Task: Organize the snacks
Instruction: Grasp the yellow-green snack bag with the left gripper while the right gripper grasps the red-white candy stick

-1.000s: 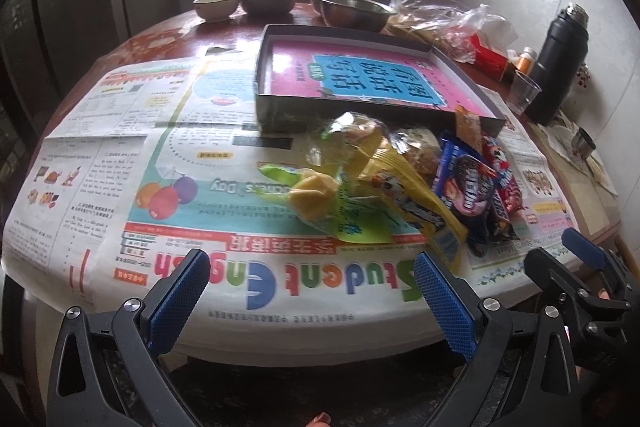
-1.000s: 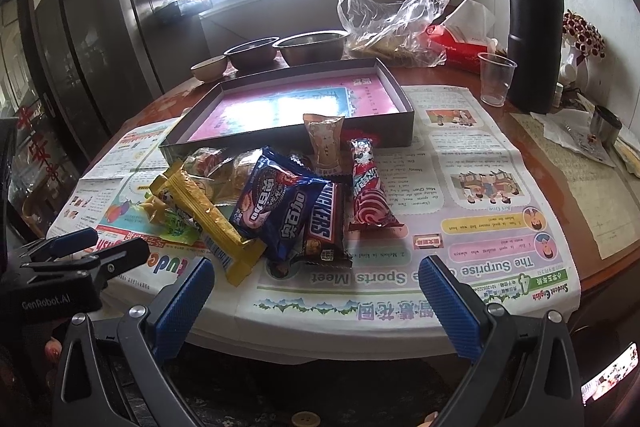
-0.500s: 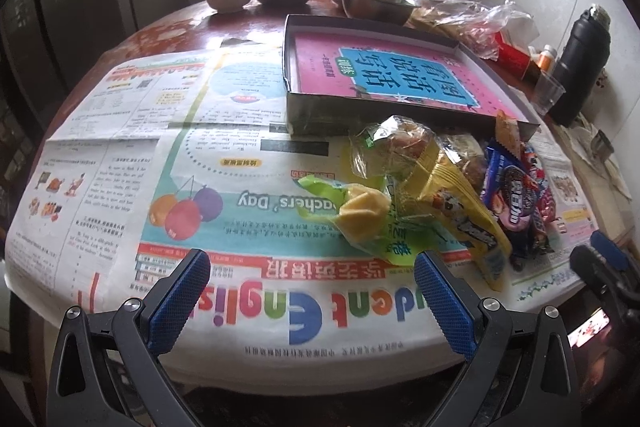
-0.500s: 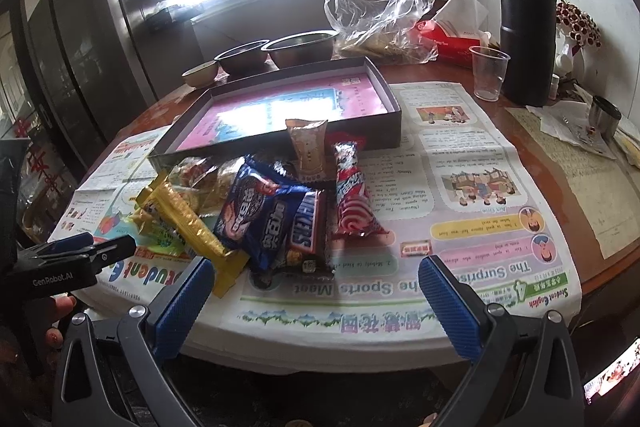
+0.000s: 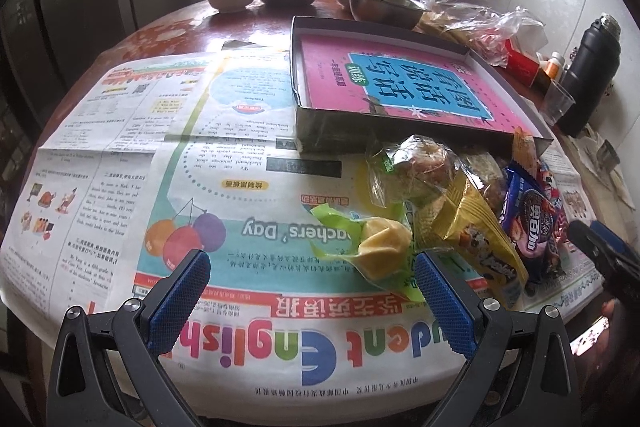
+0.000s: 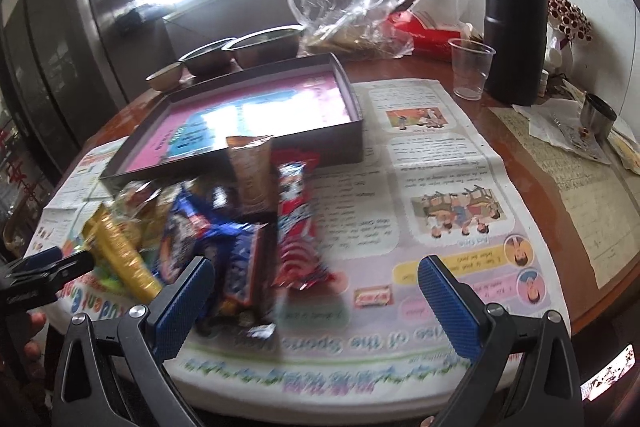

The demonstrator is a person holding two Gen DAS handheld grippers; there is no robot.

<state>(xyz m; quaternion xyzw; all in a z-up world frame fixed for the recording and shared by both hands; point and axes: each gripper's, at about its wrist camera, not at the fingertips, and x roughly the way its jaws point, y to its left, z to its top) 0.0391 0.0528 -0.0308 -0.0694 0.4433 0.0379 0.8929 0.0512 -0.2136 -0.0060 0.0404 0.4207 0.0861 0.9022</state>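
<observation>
Now your left hand-held gripper (image 5: 312, 281) has moved in over the near edge of the counter (image 5: 160, 27), so the snack pile (image 5: 452, 211) sits larger, right of centre in its view; both jaws stand wide apart and empty, the right pad just beside the yellow snack in green wrapping (image 5: 380, 247). Your right hand-held gripper (image 6: 316, 291) has also closed in, wide open, holding nothing, with the snacks at lower left of its blurred view. The dark tray (image 5: 332, 135) lies just behind the pile, with no snack in it yet.
</observation>
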